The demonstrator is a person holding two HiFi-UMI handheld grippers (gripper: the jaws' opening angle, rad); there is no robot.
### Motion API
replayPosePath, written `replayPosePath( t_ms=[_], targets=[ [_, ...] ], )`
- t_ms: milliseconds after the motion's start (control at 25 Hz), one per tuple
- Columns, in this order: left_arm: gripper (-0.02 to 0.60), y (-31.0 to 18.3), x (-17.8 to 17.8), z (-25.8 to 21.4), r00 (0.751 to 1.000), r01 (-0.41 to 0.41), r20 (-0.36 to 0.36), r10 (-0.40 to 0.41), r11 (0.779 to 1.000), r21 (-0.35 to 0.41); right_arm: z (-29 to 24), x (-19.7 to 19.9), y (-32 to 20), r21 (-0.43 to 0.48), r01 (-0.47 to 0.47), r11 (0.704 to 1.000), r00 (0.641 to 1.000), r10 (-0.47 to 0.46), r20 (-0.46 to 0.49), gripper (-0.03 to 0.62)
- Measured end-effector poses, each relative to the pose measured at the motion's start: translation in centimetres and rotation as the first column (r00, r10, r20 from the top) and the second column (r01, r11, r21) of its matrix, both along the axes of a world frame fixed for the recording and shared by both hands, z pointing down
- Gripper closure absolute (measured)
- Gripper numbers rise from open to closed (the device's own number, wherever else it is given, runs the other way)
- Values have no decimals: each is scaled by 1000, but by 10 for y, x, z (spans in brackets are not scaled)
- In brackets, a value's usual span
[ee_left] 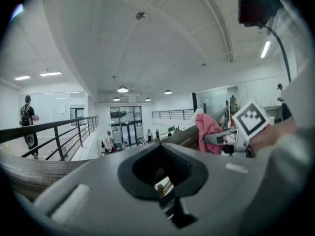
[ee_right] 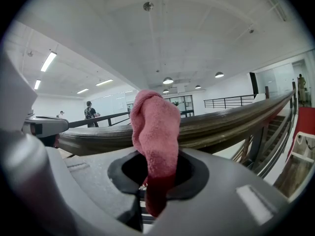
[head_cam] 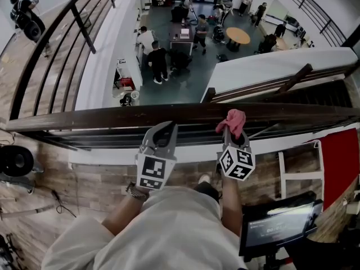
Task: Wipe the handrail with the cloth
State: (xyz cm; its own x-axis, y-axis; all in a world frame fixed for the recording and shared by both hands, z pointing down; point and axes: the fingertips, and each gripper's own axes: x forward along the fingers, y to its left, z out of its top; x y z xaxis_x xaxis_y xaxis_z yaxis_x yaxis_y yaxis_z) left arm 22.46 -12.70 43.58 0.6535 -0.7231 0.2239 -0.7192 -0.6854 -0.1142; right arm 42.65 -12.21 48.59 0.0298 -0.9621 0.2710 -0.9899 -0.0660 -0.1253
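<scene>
**Head view: both grippers at the handrail, cloth pinched in the right one**

Head view looks steeply down over the person's light shorts [head_cam: 169, 229] and two bare forearms that reach forward, roughly parallel, toward the dark wooden handrail [head_cam: 101, 118] running across the frame. A wristwatch [head_cam: 135, 191] sits on the left wrist.

The left gripper [head_cam: 162, 127] points at the handrail, its tips at the rail's near edge. Its marker cube [head_cam: 153, 171] faces up on the near side of the handrail. In its own view the left gripper [ee_left: 160, 171] has its jaws drawn together into a closed loop, with nothing between them, and the handrail [ee_left: 29, 165] curves away below.

The right gripper [head_cam: 229, 136] is beside the left one, further along the handrail, and tilts slightly outward. Its marker cube [head_cam: 237, 162] is also on the near side of the rail. Its jaws are clamped on the pink cloth [head_cam: 233, 121], which stands in a bunch from the tips and overlaps the handrail's top. Whether the cloth presses on the wood cannot be told.

The right gripper view shows the right gripper [ee_right: 156, 176] from behind. The cloth [ee_right: 155, 132] rises between the jaws in front of the handrail [ee_right: 226, 121].
</scene>
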Motion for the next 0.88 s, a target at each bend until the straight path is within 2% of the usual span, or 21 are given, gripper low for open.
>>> replayPosePath(
  t_ms=[600, 880],
  targets=[
    [574, 9, 41, -9, 997, -76, 12, 76, 997, 1, -1, 8, 1, -19, 20, 1000, 1000, -19, 6, 516],
    [574, 3, 60, -4, 995, -96, 3, 96, 995, -7, 3, 31, 1, -21, 1, 1000, 1000, -1, -2, 516]
  ],
)
